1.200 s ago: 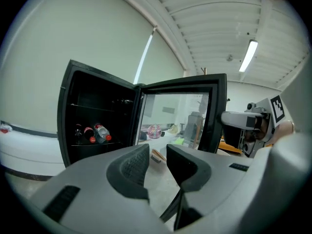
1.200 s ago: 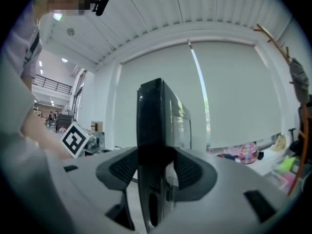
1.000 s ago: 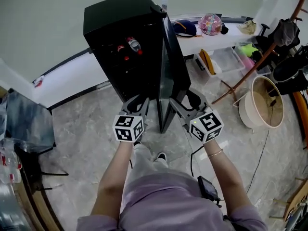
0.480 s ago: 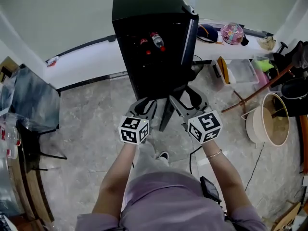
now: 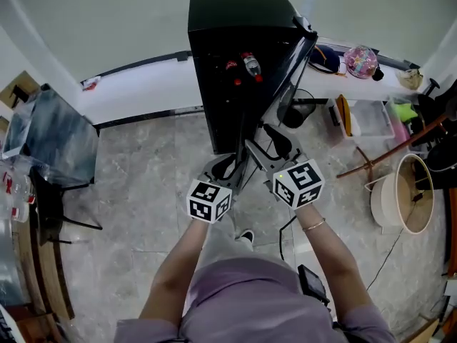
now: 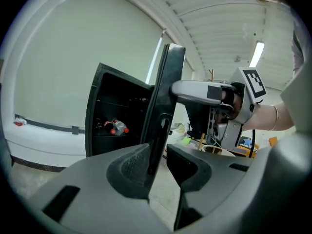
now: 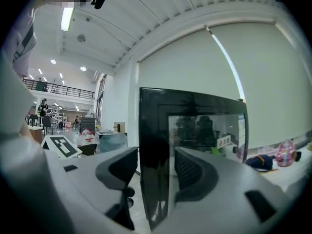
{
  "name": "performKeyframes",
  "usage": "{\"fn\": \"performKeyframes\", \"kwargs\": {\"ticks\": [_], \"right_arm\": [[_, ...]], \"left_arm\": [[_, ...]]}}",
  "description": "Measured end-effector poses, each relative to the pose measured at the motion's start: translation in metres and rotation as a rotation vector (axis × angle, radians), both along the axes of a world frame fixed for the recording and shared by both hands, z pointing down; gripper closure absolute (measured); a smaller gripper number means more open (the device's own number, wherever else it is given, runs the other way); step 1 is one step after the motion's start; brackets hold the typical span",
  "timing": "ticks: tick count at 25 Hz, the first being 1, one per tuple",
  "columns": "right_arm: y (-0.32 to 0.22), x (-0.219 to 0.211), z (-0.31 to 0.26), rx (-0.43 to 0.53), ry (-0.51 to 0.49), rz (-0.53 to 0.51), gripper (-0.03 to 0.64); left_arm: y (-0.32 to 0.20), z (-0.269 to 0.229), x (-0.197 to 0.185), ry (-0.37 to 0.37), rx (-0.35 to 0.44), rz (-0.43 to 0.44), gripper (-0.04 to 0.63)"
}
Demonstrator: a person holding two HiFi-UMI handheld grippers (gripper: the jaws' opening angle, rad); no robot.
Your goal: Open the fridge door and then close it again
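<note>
While the fridge (image 5: 235,20) stands on the floor (image 5: 143,184) with its back to the wall (image 5: 107,20), its door (image 5: 280,95) hangs swung out from the right front corner, free edge pointing at the person. Red-capped bottles (image 5: 246,64) lie on a shelf inside.

Low on that free edge sits the right gripper (image 5: 263,143). The door's edge fills the gap between its jaws, which have just been closing. The pads seem to grasp both faces, though the contact itself is hard to make out.

Just beside it, on the fridge side of the door, is the left gripper (image 5: 225,164). Its jaws stand part-way apart and released, with nothing between them; the door's edge shows beyond the gap.

Along the foot of the wall runs a white ledge (image 5: 143,88). On its right end, past the door, lie a dark cap (image 5: 325,54) and a pink round thing (image 5: 360,61). A clear bin (image 5: 371,116) sits on the floor below that end, and a pale round tub (image 5: 400,202) stands near the floor's right edge. A dark chair (image 5: 57,141) stands well apart at the left edge.
</note>
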State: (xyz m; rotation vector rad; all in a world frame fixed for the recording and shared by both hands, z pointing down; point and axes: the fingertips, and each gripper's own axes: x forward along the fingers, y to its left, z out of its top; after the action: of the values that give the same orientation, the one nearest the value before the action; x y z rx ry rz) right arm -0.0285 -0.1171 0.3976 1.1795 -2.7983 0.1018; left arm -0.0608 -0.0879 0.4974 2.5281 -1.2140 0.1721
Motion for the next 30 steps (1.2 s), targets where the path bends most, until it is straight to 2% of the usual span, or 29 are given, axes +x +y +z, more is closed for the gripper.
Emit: {"fn": "performKeyframes", "kwargs": {"ticks": [6, 14, 23, 30], "right_arm": [[-0.015, -0.020, -0.001, -0.017, -0.028, -0.033, 0.377], [-0.036, -0.010, 0.011, -0.078, -0.084, 0.031, 0.390], [-0.064, -0.006, 0.032, -0.138, -0.102, 0.069, 0.407], [-0.084, -0.008, 0.045, -0.176, -0.114, 0.088, 0.414]], "left_arm": [[-0.027, -0.003, -0.012, 0.000, 0.002, -0.029, 0.483], [-0.068, -0.003, -0.036, -0.014, -0.011, -0.090, 0.483], [-0.116, -0.002, -0.071, 0.001, -0.030, -0.187, 0.483], [-0.150, 0.000, -0.093, -0.016, -0.032, -0.225, 0.497]]}}
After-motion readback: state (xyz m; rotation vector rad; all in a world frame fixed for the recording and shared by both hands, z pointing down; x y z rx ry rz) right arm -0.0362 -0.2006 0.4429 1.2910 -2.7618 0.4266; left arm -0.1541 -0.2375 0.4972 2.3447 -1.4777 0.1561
